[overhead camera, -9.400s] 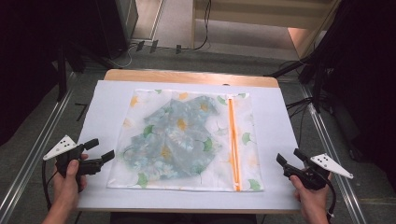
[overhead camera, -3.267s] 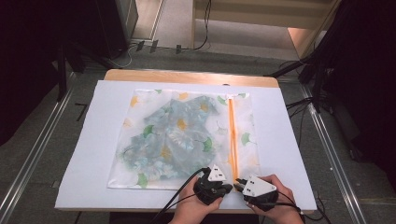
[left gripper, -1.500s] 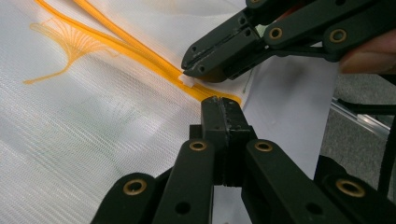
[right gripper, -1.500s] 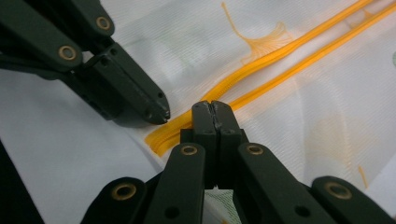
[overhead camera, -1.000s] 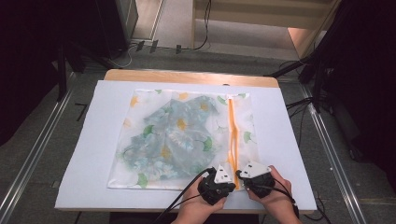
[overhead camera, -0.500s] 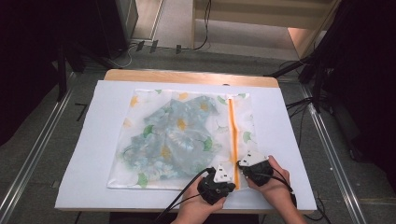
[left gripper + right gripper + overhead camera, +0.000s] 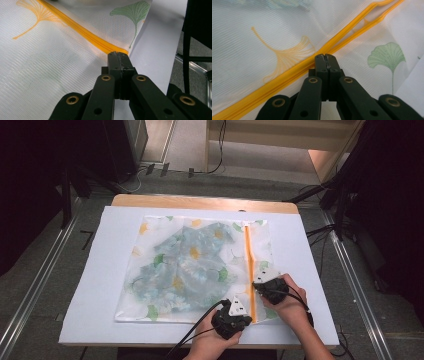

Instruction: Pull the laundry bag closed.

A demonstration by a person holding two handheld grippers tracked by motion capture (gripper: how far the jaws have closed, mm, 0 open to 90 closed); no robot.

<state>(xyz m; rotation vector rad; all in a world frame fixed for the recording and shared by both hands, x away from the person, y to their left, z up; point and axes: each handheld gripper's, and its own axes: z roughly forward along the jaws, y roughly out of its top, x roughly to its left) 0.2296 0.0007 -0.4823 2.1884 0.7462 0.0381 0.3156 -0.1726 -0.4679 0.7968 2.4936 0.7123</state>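
A white mesh bag (image 7: 150, 285) printed with ginkgo leaves lies flat on the table with a blue-green patterned cloth (image 7: 190, 257) inside. An orange zipper (image 7: 247, 252) runs along its right side. My left gripper (image 7: 246, 312) is shut on the bag at the zipper's near end (image 7: 110, 48), by the hem; its jaws (image 7: 118, 54) are pressed together. My right gripper (image 7: 252, 285) is shut on the zipper (image 7: 294, 72) a little farther up. Beyond its tips (image 7: 325, 56) the two orange tracks part; behind them they form one band. The slider is hidden by the jaws.
A white sheet (image 7: 100, 270) covers the wooden table (image 7: 200, 202). The bag's right hem lies near the sheet's edge (image 7: 160, 50). Metal rails (image 7: 35, 285) run along both sides. Cables and dark stands (image 7: 340, 195) sit on the floor behind and to the right.
Both grippers came in from the table's near corners to the zipper's near end. In the last second the right gripper slid away from me along the zipper; the left stayed put.
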